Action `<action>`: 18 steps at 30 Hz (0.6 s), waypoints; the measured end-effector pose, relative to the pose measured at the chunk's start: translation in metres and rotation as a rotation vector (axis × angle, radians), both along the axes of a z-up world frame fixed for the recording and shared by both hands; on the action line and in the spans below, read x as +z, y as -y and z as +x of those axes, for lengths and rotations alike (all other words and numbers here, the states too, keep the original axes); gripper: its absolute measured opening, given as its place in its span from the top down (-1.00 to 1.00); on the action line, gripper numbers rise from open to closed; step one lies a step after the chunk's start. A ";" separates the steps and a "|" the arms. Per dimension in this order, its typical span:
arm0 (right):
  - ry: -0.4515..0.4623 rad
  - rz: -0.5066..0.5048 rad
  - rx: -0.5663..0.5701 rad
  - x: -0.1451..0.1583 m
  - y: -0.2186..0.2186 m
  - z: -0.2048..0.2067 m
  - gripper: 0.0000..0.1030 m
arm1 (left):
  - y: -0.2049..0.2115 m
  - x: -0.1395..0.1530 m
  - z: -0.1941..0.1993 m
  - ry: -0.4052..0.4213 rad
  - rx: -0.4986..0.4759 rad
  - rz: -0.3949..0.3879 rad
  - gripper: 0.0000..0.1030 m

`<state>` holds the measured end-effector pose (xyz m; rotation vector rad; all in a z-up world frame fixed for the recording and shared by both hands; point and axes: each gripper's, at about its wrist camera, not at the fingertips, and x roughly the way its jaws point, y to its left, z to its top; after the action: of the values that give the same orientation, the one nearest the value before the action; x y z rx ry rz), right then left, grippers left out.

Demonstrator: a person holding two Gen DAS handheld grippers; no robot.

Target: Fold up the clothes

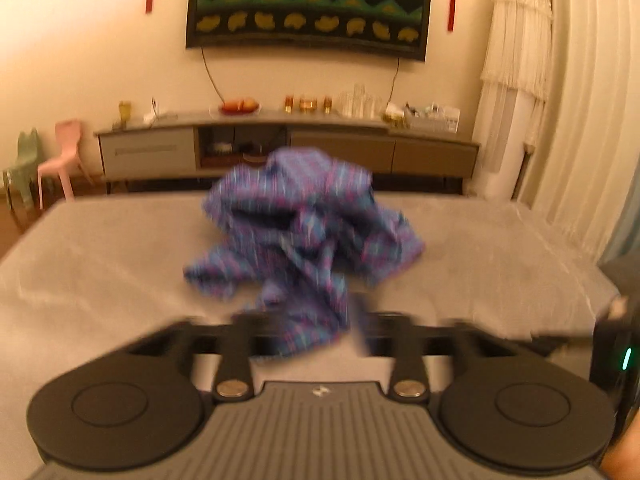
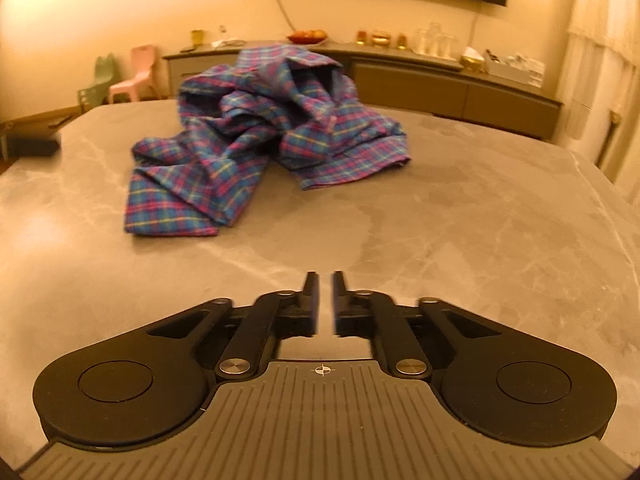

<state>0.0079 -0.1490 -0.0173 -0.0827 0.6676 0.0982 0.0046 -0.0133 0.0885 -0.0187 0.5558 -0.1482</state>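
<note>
Plaid shirt (image 2: 260, 128) crumpled on marble table (image 2: 460, 216), right tool (image 2: 325, 300) nearly closed nearby.

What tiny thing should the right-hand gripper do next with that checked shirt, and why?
Probably ease the right gripper forward and to the left, toward the nearest flat end of the plaid shirt. The shirt lies in a crumpled heap on the grey table, not yet spread out. This gripper holds nothing, is nearly closed, and sits over bare tabletop short of the cloth.
</note>
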 end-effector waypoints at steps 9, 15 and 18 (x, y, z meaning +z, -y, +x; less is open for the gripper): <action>0.018 -0.043 -0.042 -0.004 0.006 0.009 -0.60 | 0.003 -0.024 0.049 -0.041 -0.031 -0.018 -0.95; -0.017 -0.114 -0.009 -0.017 -0.003 0.027 -0.66 | -0.033 -0.065 0.078 -0.177 0.018 -0.088 -0.95; -0.028 -0.187 0.033 -0.020 -0.015 0.045 -0.69 | -0.056 -0.058 0.086 -0.182 0.054 -0.161 -0.95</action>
<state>0.0528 -0.1339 -0.0378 -0.2722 0.7027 0.0685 0.0902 0.0428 0.0301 -0.2051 0.7234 -0.1390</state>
